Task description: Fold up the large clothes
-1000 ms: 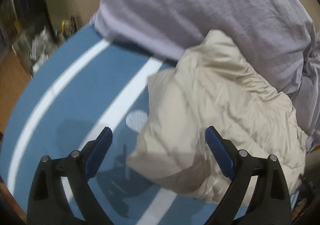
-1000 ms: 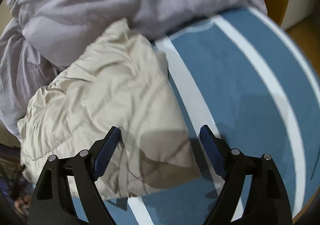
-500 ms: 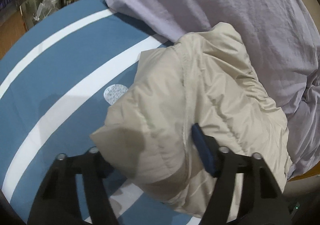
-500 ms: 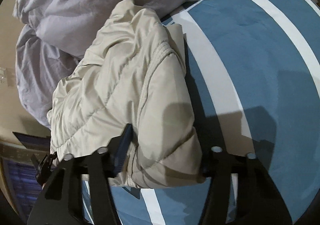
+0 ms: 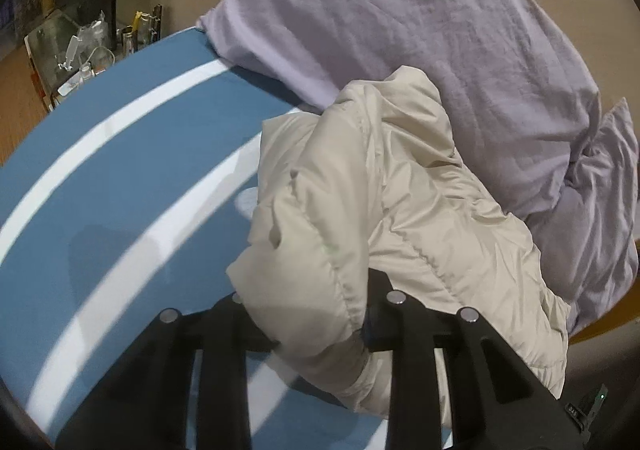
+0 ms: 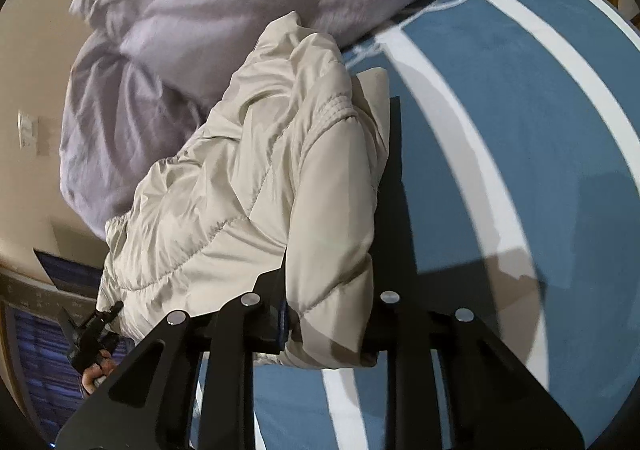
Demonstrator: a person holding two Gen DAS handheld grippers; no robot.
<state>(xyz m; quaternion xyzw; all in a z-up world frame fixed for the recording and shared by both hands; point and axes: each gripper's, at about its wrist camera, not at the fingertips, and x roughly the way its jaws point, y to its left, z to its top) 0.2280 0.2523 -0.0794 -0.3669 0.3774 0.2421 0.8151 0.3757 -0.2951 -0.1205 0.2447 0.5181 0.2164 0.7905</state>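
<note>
Now: beige puffer jacket point(image 5: 404, 210) bunched on blue-and-white striped sheet point(image 5: 132, 170), against lilac duvet point(image 5: 420, 18); left gripper point(image 5: 304, 310) and right gripper point(image 6: 328, 314) jaws each clamped on near jacket edge

What we cannot see or make out

The puffy cream quilted jacket point(image 5: 400, 210) swallows the left gripper's point(image 5: 308, 302) fingertips, and likewise those of the right gripper point(image 6: 328, 302), so we see no pads. The crumpled lilac duvet point(image 5: 420, 30) runs off the frame's top and covers the far end of the blue white-striped bedsheet point(image 5: 120, 170). Small clutter on the glass side table point(image 5: 76, 50) is too tiny for us to identify.
</note>
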